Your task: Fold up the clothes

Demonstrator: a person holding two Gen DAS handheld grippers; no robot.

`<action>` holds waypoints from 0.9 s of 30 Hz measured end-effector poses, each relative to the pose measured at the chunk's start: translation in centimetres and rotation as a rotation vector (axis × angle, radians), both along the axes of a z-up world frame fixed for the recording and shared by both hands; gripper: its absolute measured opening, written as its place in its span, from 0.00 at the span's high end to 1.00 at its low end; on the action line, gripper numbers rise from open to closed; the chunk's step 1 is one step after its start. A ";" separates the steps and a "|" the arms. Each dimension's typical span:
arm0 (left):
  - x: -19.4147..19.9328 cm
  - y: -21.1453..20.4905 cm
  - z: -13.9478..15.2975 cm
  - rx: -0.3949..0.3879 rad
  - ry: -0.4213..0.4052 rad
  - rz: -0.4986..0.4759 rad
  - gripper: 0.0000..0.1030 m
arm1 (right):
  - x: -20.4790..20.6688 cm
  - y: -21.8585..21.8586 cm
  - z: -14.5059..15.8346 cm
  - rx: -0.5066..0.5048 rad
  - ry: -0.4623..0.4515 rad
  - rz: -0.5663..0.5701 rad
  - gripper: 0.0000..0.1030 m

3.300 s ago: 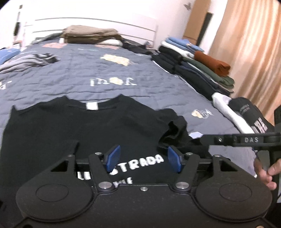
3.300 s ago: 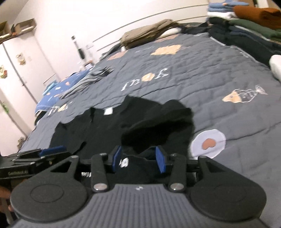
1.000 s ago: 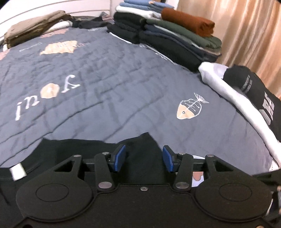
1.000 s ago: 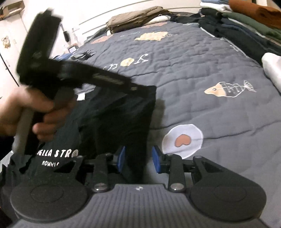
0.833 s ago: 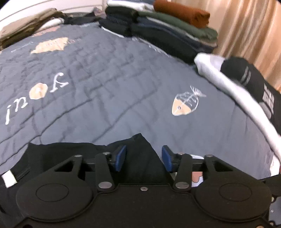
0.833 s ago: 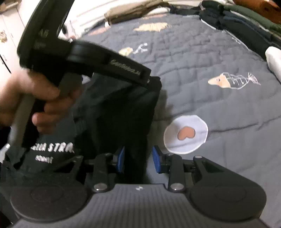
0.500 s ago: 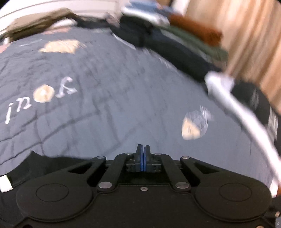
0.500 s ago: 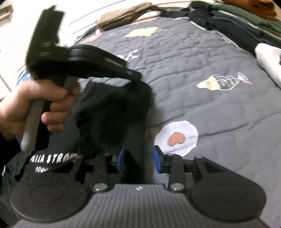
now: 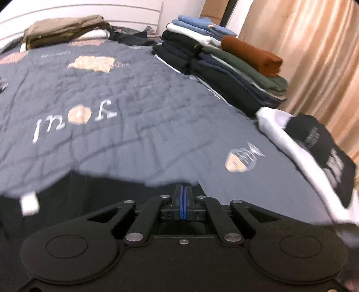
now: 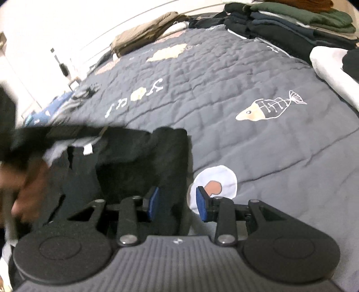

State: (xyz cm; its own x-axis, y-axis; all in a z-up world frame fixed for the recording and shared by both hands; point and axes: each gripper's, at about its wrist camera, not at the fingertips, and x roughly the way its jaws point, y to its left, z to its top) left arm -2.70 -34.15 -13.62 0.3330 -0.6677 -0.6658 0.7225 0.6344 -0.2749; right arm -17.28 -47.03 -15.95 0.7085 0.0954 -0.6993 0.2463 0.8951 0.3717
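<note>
"you!" upside down on the grey quilt [image 9: 157, 94]; print on a folded black garment [image 9: 323, 152] unreadable.

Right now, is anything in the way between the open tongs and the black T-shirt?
Nothing visible is. The right tongs are open with the edge of the black T-shirt already lying between their blue pads. Only the grey quilt lies beside it, with no other clothes near.

A grey quilted bed [image 9: 139, 94] fills the frame. A white headboard [image 9: 89, 11] runs along the top left. Peach curtains [image 9: 314, 56] hang at upper right.
</note>
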 end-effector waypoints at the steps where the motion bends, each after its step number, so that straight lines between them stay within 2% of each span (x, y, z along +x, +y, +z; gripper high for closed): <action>1: -0.9 1.0 0.1 -0.008 0.006 0.003 0.98 | -0.1 -0.1 0.1 0.008 -0.004 -0.005 0.64; 4: -3.5 3.9 -0.1 -0.030 0.048 0.025 0.94 | -0.2 -0.5 0.4 0.031 -0.017 -0.019 0.63; 6: -5.2 5.7 -0.8 -0.046 0.085 0.051 0.86 | -0.3 -0.7 0.6 0.047 -0.026 -0.028 0.61; 8: -6.5 6.4 -1.6 -0.052 0.087 0.061 0.68 | -0.4 -1.0 0.8 0.063 -0.035 -0.038 0.61; 12: -9.2 7.8 -3.2 -0.062 0.085 0.076 0.68 | -0.6 -1.2 1.1 0.087 -0.051 -0.052 0.60; 16: -9.8 8.2 -4.7 -0.135 0.092 0.096 0.68 | -0.9 -0.9 1.1 0.090 -0.064 -0.053 0.59; 23: -9.7 6.7 -5.0 -0.098 0.048 0.050 0.68 | -1.3 -0.8 0.8 0.088 -0.073 -0.059 0.58; 27: -9.1 6.3 -6.1 -0.091 0.096 0.051 0.68 | -1.1 -0.7 0.4 0.097 -0.062 -0.062 0.57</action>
State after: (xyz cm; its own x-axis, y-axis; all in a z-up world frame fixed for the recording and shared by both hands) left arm -11.80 -27.86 -19.69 0.3056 -0.7105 -0.6339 0.6573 0.6391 -0.3994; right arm -18.37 -47.77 -15.56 0.7569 0.1154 -0.6433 0.2735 0.8380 0.4722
